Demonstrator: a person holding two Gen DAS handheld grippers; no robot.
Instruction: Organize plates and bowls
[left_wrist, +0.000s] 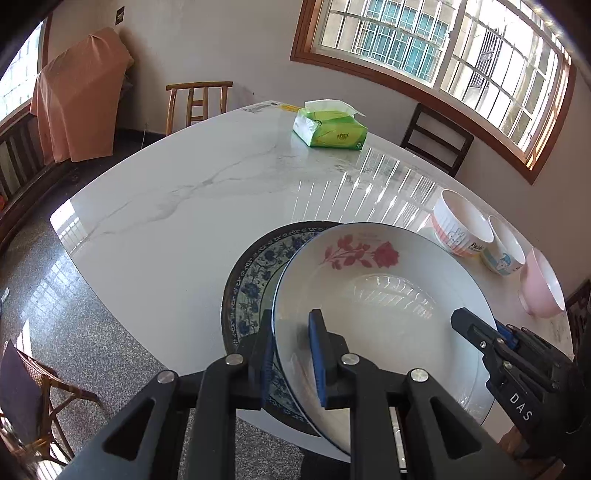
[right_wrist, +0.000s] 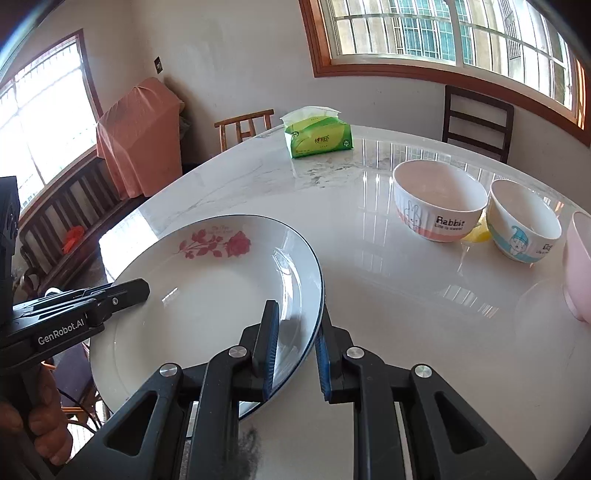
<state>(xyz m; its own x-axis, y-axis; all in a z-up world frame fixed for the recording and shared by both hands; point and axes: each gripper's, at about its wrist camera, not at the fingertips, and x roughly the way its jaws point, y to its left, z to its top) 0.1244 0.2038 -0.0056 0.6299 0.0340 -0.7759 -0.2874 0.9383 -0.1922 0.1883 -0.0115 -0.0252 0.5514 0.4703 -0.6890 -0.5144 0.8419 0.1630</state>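
Above the marble table (left_wrist: 166, 206), the rose plate (left_wrist: 373, 295) hangs between both claws: the left gripper (left_wrist: 291, 354) pinches its left rim, the right gripper (right_wrist: 295, 350) its right rim, partly over the blue patterned plate (left_wrist: 251, 280).

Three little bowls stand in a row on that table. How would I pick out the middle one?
Start at the white marble-look table and go to its right side, where three bowls stand in a row. The middle one is a small white ceramic bowl with a pale blue band and a blue cartoon figure. Its neighbours are a larger white "Rabbit" bowl with a peach band and a plain pink bowl.
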